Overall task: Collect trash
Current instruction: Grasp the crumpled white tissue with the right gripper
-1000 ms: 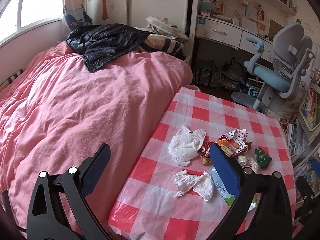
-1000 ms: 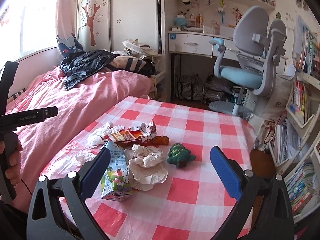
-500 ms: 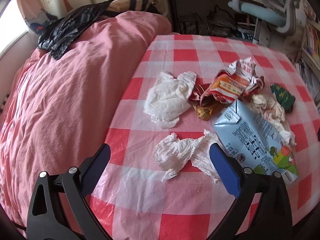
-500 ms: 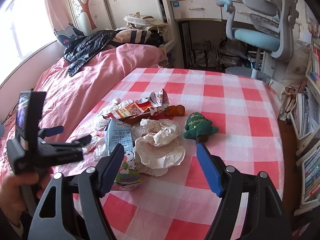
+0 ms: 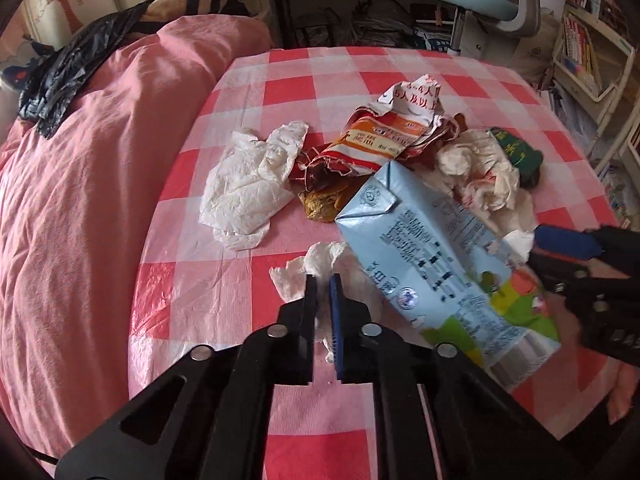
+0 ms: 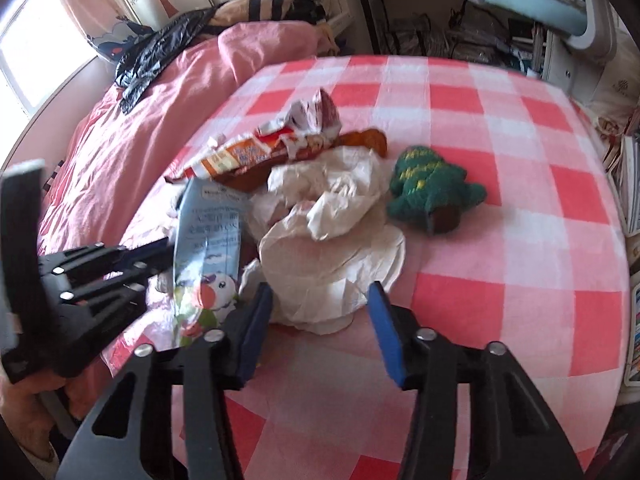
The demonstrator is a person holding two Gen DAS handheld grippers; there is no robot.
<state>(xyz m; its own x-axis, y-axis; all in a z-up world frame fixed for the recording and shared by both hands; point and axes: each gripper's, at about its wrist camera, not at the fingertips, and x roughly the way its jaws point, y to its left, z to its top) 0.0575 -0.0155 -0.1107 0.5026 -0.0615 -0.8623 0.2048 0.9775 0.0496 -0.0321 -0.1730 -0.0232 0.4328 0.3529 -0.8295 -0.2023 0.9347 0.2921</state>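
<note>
Trash lies on a red-and-white checked table (image 5: 248,292). My left gripper (image 5: 323,285) is shut on a crumpled white tissue (image 5: 320,260) at the table's near left. Beside it lie a light blue milk carton (image 5: 440,256), a flat white tissue (image 5: 252,192) and an orange snack wrapper (image 5: 384,132). My right gripper (image 6: 320,300) is open, its fingers around the near edge of a crumpled white paper wad (image 6: 332,248). The carton (image 6: 208,248) and wrapper (image 6: 260,148) show in the right wrist view too.
A green knitted tree toy (image 6: 432,188) sits right of the paper wad. A pink bed (image 5: 80,200) with a black jacket (image 5: 68,72) borders the table's left. A desk chair (image 6: 552,12) and bookshelves (image 5: 588,52) stand behind and to the right.
My left gripper has dropped to the table and shut on the crumpled tissue. My right gripper has moved forward and down to the paper wad, its jaws narrower.
</note>
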